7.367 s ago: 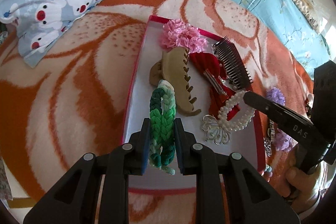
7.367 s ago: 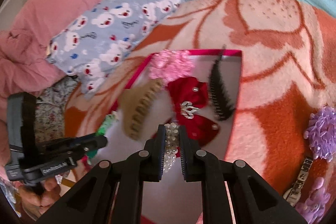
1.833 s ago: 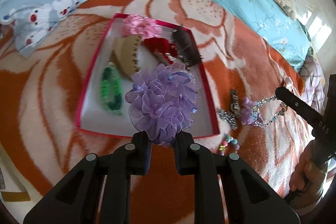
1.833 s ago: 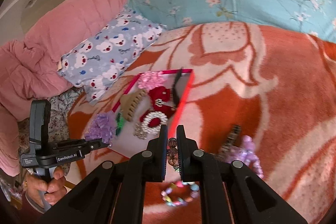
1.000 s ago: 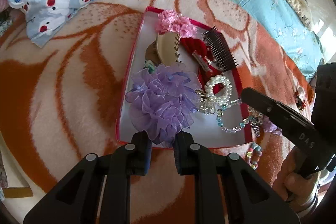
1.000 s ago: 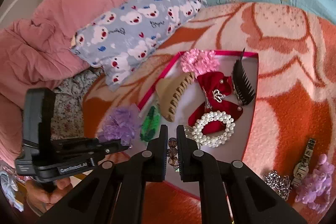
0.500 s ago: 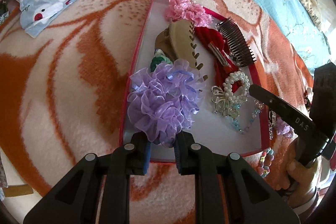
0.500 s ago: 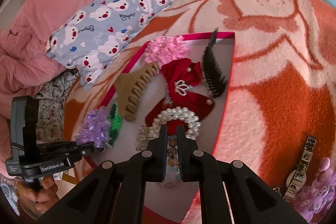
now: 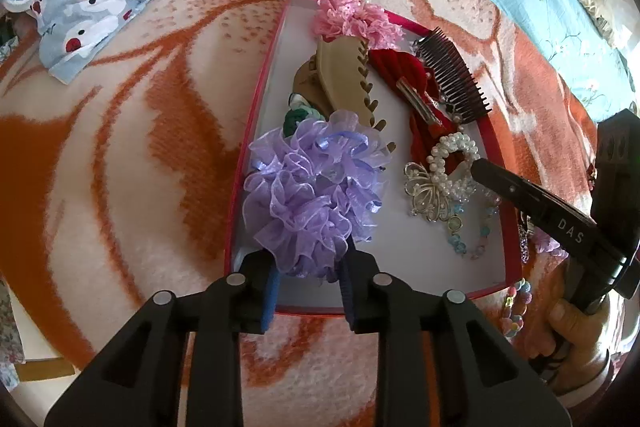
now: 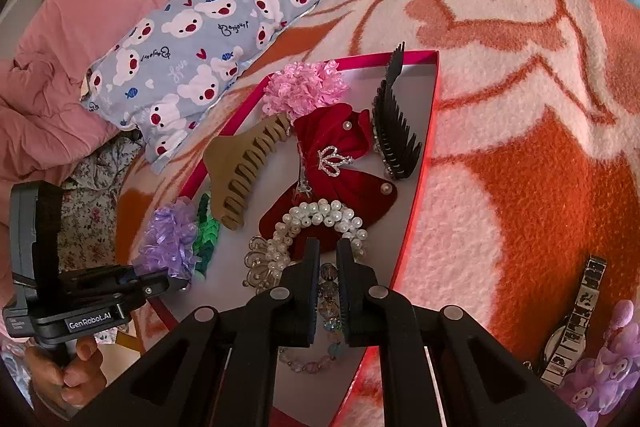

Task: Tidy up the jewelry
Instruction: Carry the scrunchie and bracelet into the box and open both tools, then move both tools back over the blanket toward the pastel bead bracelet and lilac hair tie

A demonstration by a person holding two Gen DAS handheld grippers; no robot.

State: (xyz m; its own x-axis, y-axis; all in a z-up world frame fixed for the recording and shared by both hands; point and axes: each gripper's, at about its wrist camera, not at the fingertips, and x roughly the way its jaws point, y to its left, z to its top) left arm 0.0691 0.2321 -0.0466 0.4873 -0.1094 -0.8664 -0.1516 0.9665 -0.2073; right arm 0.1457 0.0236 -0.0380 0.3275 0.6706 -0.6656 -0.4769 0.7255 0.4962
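Your left tongs [image 9: 307, 281] are opening around the purple organza scrunchie [image 9: 316, 195], which sits between the pads at the near left corner of the red-rimmed tray [image 9: 256, 99], partly covering the green braided hair tie [image 9: 298, 117]. The pads look to be just coming away from the frills, so the scrunchie rests on the tray floor.

Your right tongs [image 10: 328, 291] are clenched on the clear beaded bracelet [image 10: 330, 311], whose beads show between the pads and trail down onto the tray's white floor near its right edge.

Ahead of them in the tray lie the pearl scrunchie [image 10: 320, 219], a silver butterfly brooch [image 9: 430, 193], the red velvet bow clip [image 10: 332, 163], a tan claw clip [image 10: 240, 171], a black comb clip [image 10: 394, 131] and a pink scrunchie [image 10: 304, 87].

Outside the tray, on the orange and white blanket [image 10: 540, 167], a wristwatch [image 10: 576, 323] lies beside a purple hair ornament [image 10: 604, 375], and a pastel bead bracelet [image 9: 516, 307] sits by the tray's near right corner.
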